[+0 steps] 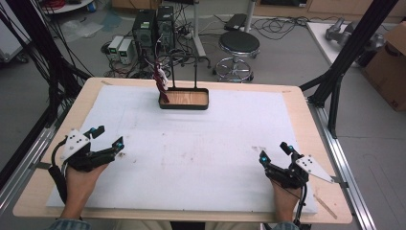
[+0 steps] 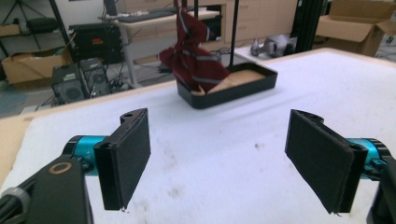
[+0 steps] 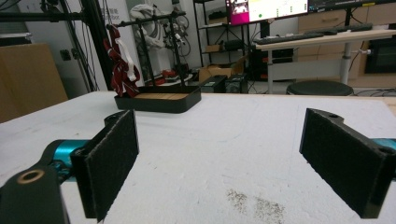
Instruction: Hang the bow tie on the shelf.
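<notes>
- Fingers (image 2: 126, 158) of my left gripper (image 1: 107, 138) stand wide apart with nothing between them, just the bare white mat (image 1: 201, 158) under the gap.
- My right gripper (image 1: 275, 152) is spread wide as well; its pads (image 3: 112, 161) face each other across empty mat, gripping nothing.
- From the high view I see both grippers low over the near part of the mat, the left one toward the left edge and the right one toward the right edge, well apart from each other.
- Each is carried by a hand (image 1: 81, 184) that comes in from the bottom of that view.
- I find the red striped cloth (image 2: 196, 60) at the far side of the table, draped from a black stand and hanging down into the left end of the black tray (image 1: 184, 106).
- From the left gripper view its lower folds rest on the tray's near corner and wooden floor.
- That tray sits on the mat's far middle, well apart from both grippers, with two thin black posts (image 1: 196, 72) rising from its back edge.
- I see faint brown smudges on the mat between the grippers and the tray.
- A round black stool (image 1: 238, 45) stands on the floor beyond the table.
</notes>
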Motion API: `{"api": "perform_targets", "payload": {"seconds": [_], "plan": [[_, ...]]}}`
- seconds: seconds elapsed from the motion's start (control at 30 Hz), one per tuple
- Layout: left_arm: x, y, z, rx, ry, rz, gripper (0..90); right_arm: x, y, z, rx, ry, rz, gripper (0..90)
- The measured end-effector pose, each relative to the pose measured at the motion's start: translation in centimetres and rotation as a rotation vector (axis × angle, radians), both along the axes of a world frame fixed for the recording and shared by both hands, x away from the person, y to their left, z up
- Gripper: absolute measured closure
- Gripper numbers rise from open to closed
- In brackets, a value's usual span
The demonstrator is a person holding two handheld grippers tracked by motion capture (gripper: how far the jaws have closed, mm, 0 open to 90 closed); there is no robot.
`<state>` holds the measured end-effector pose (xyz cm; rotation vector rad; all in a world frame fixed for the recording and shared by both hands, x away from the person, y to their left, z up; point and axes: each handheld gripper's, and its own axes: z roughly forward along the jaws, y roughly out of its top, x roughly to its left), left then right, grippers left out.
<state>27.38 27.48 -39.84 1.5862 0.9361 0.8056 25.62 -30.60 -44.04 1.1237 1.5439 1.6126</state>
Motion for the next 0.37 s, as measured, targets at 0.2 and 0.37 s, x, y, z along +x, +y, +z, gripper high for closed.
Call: {"api": "perform_targets", "payload": {"seconds": [0.2,0.37], "plan": [[-0.5,0.1,-1.3,0.009,0.024,0.013,21.8,0.0,0.0,0.0,-0.001,-0.003,0.001,10.8],[-0.6,0.1,-1.6,0.009,0.028,0.013,21.4,0.0,0.0,0.0,-0.003,-0.005,0.001,10.8]]}}
